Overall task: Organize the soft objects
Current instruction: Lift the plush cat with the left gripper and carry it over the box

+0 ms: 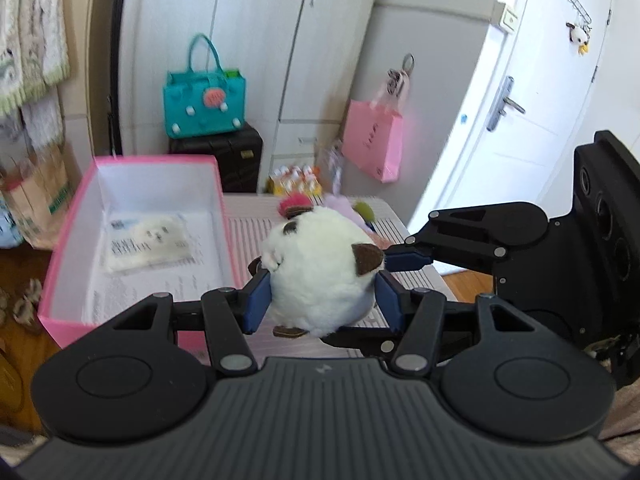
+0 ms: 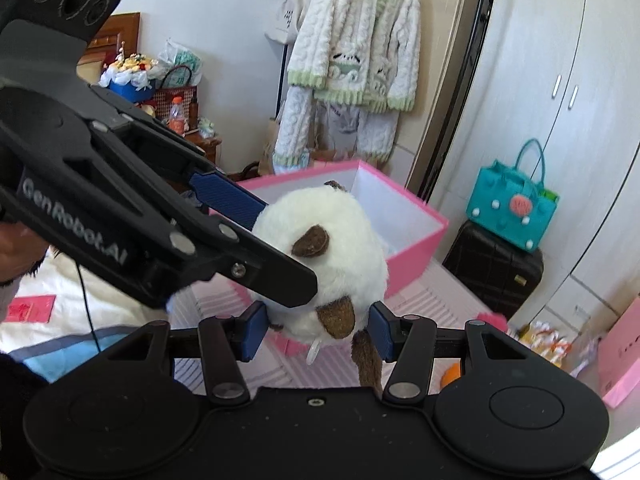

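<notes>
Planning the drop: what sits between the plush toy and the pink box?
Nothing. In the left wrist view, only bare striped tabletop separates the white plush toy, held in the left gripper, from the pink box.

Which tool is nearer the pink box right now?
Left. The left tool holds the plush toy beside the pink box; the right tool sits at the toy's far side.

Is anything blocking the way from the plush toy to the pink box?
Nothing visible does. The white plush toy is held in the air between both grippers, left gripper and right gripper. The pink box is open-topped, holding only a flat packet.
</notes>
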Demonstrator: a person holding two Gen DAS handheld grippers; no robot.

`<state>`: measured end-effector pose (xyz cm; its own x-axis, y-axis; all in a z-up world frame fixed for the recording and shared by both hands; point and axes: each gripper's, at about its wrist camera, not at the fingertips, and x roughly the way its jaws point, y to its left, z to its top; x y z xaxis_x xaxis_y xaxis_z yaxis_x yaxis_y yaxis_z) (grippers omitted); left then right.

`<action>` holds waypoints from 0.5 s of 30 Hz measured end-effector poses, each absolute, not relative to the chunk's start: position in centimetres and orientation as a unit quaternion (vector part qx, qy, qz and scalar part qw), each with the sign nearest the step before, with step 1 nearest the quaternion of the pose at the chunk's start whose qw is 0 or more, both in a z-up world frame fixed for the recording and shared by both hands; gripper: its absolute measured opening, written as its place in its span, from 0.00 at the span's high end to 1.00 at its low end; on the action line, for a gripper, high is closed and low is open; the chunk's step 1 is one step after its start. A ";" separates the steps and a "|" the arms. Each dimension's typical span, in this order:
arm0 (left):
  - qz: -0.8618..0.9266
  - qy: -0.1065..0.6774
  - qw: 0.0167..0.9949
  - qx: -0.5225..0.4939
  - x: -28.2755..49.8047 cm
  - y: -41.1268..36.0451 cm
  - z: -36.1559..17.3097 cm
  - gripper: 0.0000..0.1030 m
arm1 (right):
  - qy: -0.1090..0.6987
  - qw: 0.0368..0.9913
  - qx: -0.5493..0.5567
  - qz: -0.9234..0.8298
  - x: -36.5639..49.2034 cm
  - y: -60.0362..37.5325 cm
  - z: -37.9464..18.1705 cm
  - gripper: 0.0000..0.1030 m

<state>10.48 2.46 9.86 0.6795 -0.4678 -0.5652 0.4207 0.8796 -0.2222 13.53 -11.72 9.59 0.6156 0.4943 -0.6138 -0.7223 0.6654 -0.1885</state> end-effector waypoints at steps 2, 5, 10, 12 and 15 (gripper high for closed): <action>-0.232 0.305 0.923 -0.034 11.0 2.7 10.3 0.47 | 0.257 0.877 -0.214 0.346 14.5 -11.1 10.0 0.43; -0.221 0.290 0.930 -0.037 12.4 3.5 11.1 0.46 | 0.242 0.881 -0.207 0.349 16.3 -10.4 10.6 0.43; -0.207 0.266 0.940 -0.057 14.8 5.7 12.0 0.46 | 0.226 0.883 -0.177 0.372 20.0 -9.3 11.3 0.43; -0.199 0.255 0.944 -0.066 15.8 6.6 12.2 0.47 | 0.230 0.879 -0.164 0.385 21.7 -8.8 11.2 0.43; -0.191 0.250 0.946 -0.081 17.9 7.8 12.1 0.47 | 0.254 0.868 -0.140 0.404 25.2 -7.9 10.7 0.43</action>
